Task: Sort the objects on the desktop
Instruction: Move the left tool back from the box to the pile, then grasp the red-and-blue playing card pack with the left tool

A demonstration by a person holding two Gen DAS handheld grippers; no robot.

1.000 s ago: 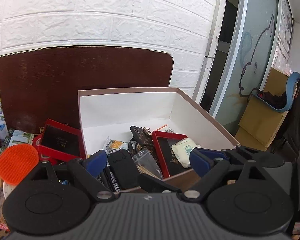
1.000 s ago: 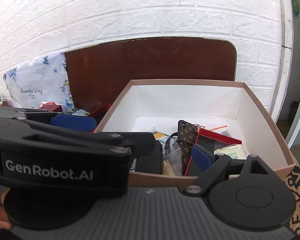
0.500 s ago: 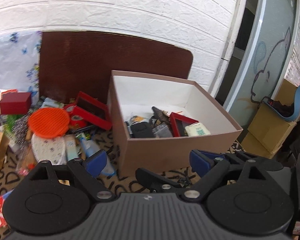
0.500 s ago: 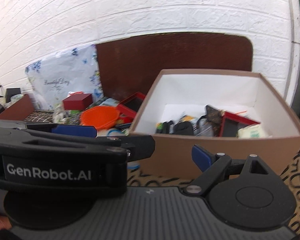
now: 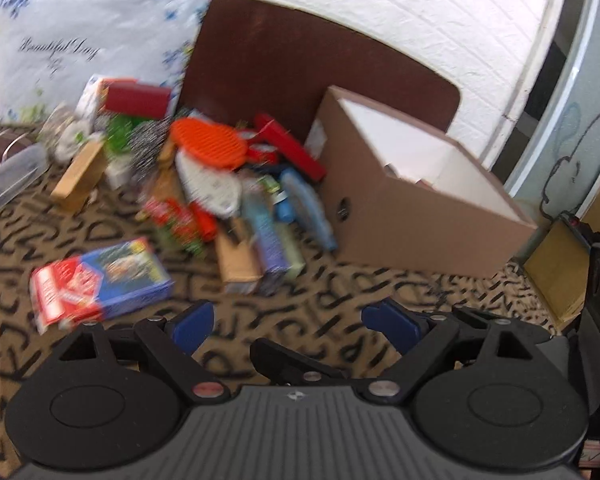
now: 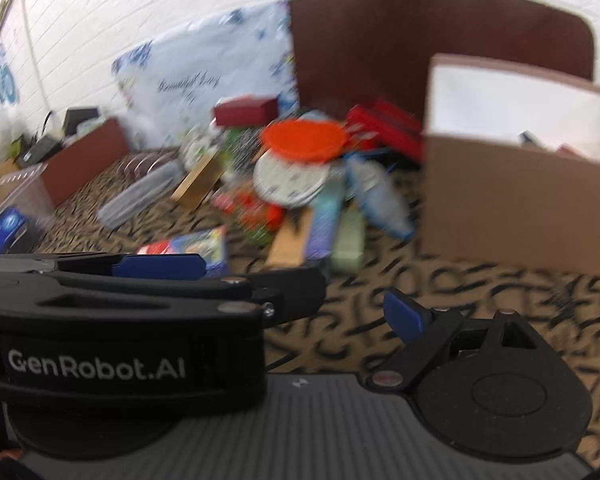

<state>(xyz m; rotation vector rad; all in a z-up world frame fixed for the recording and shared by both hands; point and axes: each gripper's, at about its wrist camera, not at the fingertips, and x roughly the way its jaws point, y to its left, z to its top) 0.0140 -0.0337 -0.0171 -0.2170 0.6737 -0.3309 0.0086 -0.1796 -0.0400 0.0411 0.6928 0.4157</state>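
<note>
A brown cardboard box (image 5: 412, 216) with a white inside stands on the patterned cloth at the right; it also shows in the right wrist view (image 6: 516, 204). Left of it lies a pile of small objects: an orange round lid (image 5: 208, 148), a red case (image 5: 290, 150), tubes and a small brown carton (image 5: 236, 260). A blue and red packet (image 5: 100, 284) lies apart, nearest my left gripper (image 5: 288, 322). My left gripper is open and empty, above the cloth in front of the pile. My right gripper (image 6: 276, 288) is open and empty; the left gripper's body covers its left finger.
A floral bag (image 5: 80, 52) and a dark brown board (image 5: 300, 80) lean on the white brick wall. A clear plastic case (image 6: 140, 196) and a brown tray (image 6: 84, 156) lie at the left. Cardboard boxes (image 5: 556, 272) stand right of the table.
Both grippers have pulled back from over the box and swung left; the view now takes in the pile and the cloth. Both stay open and empty.
</note>
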